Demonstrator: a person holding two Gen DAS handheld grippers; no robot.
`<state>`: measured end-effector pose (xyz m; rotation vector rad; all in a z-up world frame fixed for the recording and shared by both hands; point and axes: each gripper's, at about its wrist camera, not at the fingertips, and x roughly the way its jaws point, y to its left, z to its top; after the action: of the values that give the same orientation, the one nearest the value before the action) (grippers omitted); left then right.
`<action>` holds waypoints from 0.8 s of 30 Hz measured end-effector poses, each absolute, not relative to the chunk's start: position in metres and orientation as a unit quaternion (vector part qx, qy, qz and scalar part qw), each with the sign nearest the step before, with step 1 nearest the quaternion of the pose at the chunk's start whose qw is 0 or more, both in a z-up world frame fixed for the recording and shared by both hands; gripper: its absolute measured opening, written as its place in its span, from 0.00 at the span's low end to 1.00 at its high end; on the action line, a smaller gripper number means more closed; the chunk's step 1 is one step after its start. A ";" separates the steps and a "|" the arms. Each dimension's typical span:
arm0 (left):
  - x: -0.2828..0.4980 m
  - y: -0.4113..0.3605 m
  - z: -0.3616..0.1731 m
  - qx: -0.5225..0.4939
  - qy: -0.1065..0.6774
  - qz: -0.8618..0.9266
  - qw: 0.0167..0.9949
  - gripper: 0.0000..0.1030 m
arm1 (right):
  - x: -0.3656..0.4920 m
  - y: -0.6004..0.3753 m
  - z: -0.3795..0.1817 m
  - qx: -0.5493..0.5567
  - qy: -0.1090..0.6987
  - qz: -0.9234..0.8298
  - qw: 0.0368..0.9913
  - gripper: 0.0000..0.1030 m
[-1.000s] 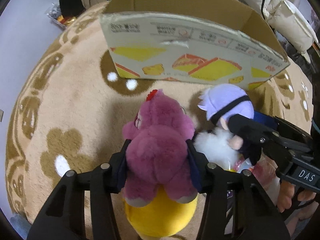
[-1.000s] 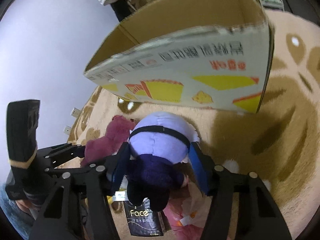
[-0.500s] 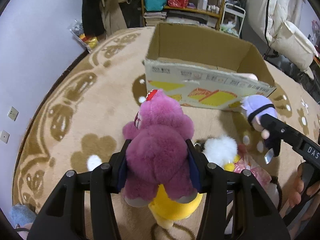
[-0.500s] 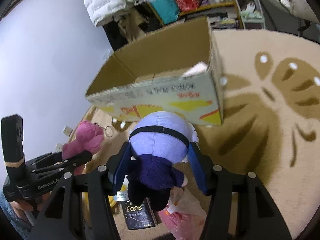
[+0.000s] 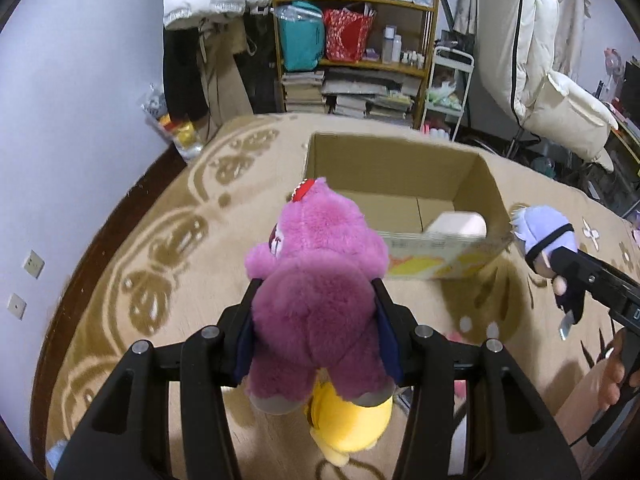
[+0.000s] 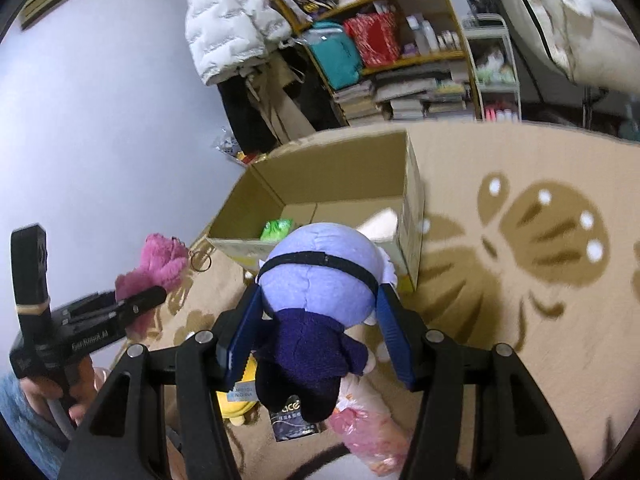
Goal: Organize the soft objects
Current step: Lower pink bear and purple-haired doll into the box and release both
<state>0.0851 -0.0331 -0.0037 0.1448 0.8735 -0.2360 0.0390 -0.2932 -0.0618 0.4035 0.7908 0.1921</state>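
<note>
Two plush toys are held up above a beige patterned rug, one in each hand-held gripper, with an open cardboard box ahead of both.

Left gripper: its fingers are clamped on the waist of a magenta bear, pads sunk into the fur on both sides. The bear's head points away from the fingers, toward the box; its feet hang below them. A yellow plush lies on the rug beneath the fingers.

Right gripper: its blue-padded fingers are clamped where the round lilac head of a doll meets its dark purple body. The head sits beyond the fingers, the body dangles back under them. A pink bag and a dark packet lie on the rug below.

The box stands just beyond both fingertips. A green toy and a pale plush are already inside.

Judged by look, both toys are light, soft and squashy, not fragile. Fur compresses and can slip, so the firm middle, waist or neck, is the best hold; ears, limbs or the doll's tag would stretch and swing. Dropping them into the box should do no harm.
</note>
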 end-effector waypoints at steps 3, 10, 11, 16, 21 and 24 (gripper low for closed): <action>0.098 -0.038 0.006 0.076 0.408 -0.111 0.903 0.48 | 0.044 -0.293 -0.046 0.181 0.373 0.097 0.905 0.59; 0.128 -0.058 0.020 0.086 0.392 -0.121 0.908 0.48 | 0.064 -0.295 -0.027 0.152 0.356 0.096 0.917 0.59; 0.130 -0.059 0.020 0.088 0.391 -0.122 0.908 0.48 | 0.070 -0.295 -0.025 0.148 0.354 0.092 0.919 0.59; 0.150 -0.072 0.016 0.103 0.388 -0.125 0.907 0.48 | 0.091 -0.297 -0.025 0.135 0.351 0.076 0.924 0.59; 0.173 -0.083 0.003 0.127 0.409 -0.121 0.896 0.48 | 0.114 -0.301 -0.033 0.133 0.357 0.062 0.923 0.59; 0.185 -0.086 -0.002 0.124 0.416 -0.123 0.892 0.48 | 0.124 -0.303 -0.040 0.145 0.370 0.052 0.916 0.60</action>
<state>0.1846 -0.0859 -0.0020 0.2570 0.8632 -0.2547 0.1245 -0.3033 -0.0402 0.2994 0.7621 0.1075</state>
